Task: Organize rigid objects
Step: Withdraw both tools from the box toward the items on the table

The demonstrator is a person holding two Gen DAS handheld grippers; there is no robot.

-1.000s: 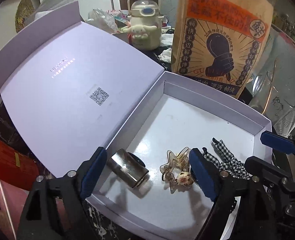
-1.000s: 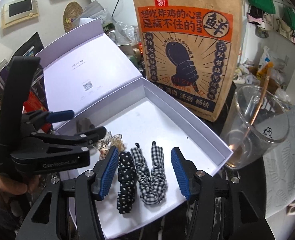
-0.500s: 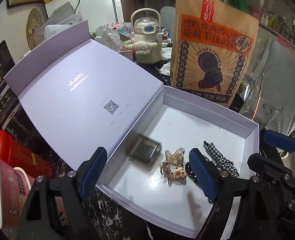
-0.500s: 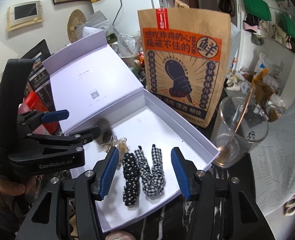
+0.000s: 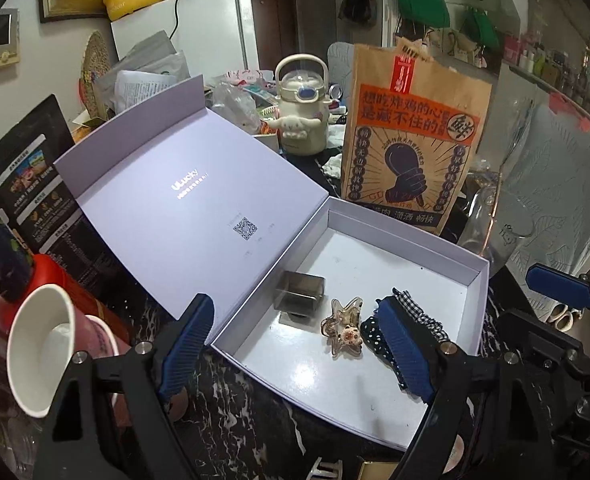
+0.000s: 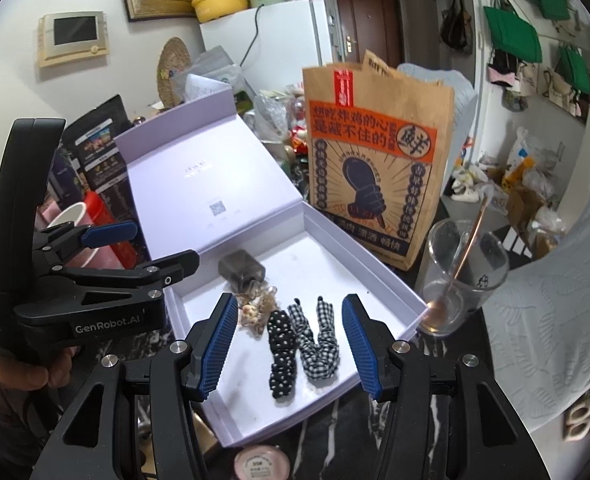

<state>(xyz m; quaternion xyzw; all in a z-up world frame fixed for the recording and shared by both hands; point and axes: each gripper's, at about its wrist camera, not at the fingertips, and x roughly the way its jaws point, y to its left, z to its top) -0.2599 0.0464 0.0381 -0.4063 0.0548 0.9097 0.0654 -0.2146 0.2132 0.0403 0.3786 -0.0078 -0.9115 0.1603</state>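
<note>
Both pairs of fingers are spread wide and holding nothing: we are hovering the left gripper (image 5: 295, 344) over the near left corner of the box (image 5: 479, 280), and the right gripper (image 6: 291, 348) over its near right part. Inside the box a small metal container (image 5: 301, 295) is lying toward the left wall, a star-shaped hair clip (image 5: 345, 330) is sitting just right of it, and a dotted scrunchie (image 6: 282, 356) and a checked scrunchie (image 6: 321, 344) are lying side by side further right. We are judging that these pieces are already placed, so we are between steps: either looking for another item on the table (image 5: 235, 420) or getting ready to close the lid (image 5: 183, 200), which is standing open to the far left.

Closing it is calling for one gripper to reach around behind the lid and swing it right, with both grippers drawn back toward us first. Room is tight: a paper bag (image 6: 375, 168) is standing just behind the far wall, a glass with a spoon (image 6: 463, 276) is just beside the right corner, and paper cups (image 5: 51, 344) are crowding the near left. The far half of the box floor is open.
</note>
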